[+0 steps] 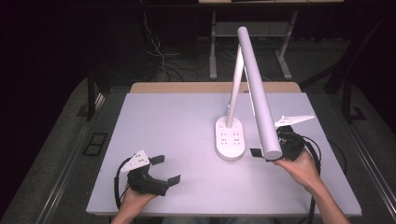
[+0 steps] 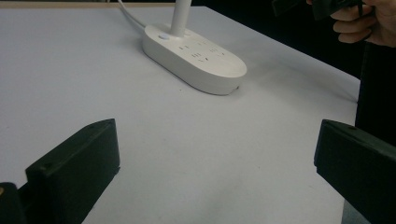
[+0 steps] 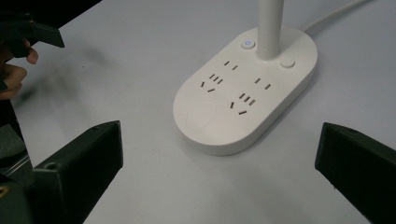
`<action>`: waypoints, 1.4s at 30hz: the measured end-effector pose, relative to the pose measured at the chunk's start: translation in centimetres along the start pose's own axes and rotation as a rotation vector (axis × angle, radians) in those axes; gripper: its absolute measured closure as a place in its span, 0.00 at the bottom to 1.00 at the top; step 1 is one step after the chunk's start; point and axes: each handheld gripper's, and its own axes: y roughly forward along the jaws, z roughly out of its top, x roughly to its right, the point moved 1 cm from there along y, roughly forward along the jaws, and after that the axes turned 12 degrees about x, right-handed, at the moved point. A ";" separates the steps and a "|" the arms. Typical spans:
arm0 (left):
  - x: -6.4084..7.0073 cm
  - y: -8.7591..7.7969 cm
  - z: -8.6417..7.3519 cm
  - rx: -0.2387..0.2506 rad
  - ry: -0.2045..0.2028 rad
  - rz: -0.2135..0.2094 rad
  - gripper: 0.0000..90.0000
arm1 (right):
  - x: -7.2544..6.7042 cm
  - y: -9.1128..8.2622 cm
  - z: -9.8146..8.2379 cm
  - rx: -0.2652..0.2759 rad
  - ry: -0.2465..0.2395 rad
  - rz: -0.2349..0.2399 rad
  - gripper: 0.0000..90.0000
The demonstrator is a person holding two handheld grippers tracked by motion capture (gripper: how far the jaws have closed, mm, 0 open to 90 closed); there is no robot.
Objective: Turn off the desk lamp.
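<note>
- One desk lamp (image 1: 252,88), its base (image 1: 230,138) resting mid-tabletop (image 1: 177,121), likely central for reach from either side.
- Two grippers: left gripper (image 1: 164,170) low near the front edge, fingers (image 2: 74,168) spread wide, empty.
- Right gripper (image 3: 219,177) facing the base, fingers wide apart, holding nothing, probably lined up for a button.

The left half of the table (image 1: 163,121) lies bare, open ground around the left claw (image 1: 169,170). The desk lamp's socket base (image 1: 229,138) stands right of centre, its stem (image 1: 235,88) rising and its long lamp head (image 1: 258,88) slanting out above the right claw (image 1: 261,154), which sits just beside the base.
</note>
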 end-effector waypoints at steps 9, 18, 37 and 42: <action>0.0 -0.1 0.0 0.005 -0.002 0.002 0.00 | 0.0 1.0 1.7 -0.017 -0.023 0.008 0.01; 0.0 -0.2 0.0 0.007 -0.005 0.004 0.00 | 1.1 1.9 2.5 -0.029 -0.011 -0.005 0.01; -0.1 -0.2 0.1 0.007 -0.004 0.001 0.00 | 3.2 5.0 4.0 -0.055 -0.025 -0.010 0.10; -0.1 -0.2 0.1 0.007 -0.003 0.002 0.00 | 3.8 5.7 4.1 -0.036 -0.020 0.015 0.26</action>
